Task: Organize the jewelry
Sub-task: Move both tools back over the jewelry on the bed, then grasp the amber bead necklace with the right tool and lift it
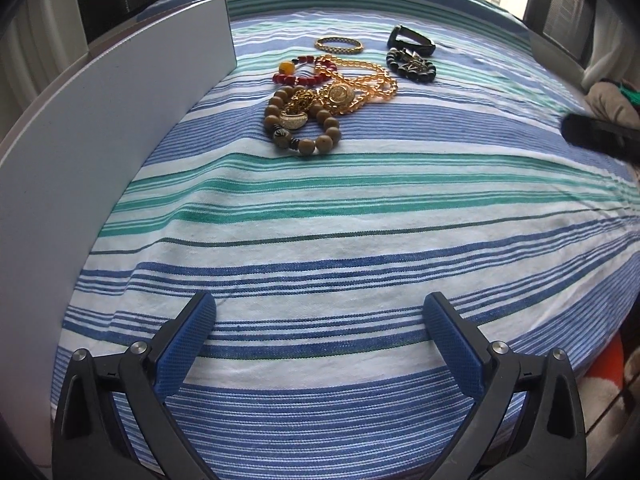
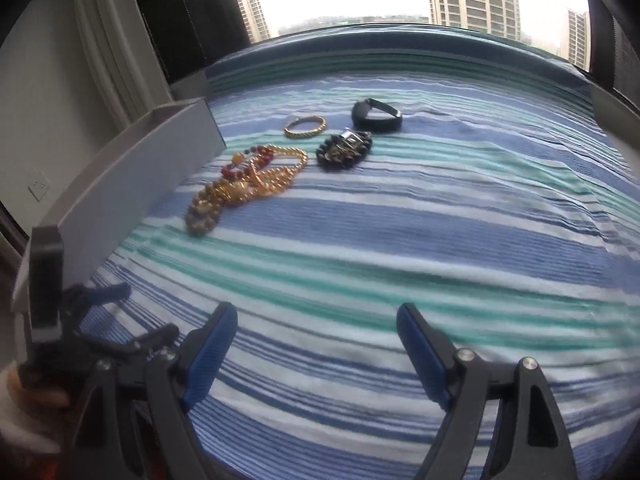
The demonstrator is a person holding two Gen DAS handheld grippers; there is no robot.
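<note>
While both claws, left claw (image 1: 320, 320) and right claw (image 2: 316, 332), gape empty, tangled gold and beaded jewelry (image 1: 320, 96) lies unsorted beside the long grey tray (image 1: 120, 120).

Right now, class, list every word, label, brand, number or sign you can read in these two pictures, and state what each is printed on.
None: no readable text in either view.
Round gold watch face in the jewelry pile: any markings too small to read.
Grey rectangular tray wall: plain, unprinted.
White wall socket: no legible marking.
Blue, green and white striped cloth: only stripes.
</note>
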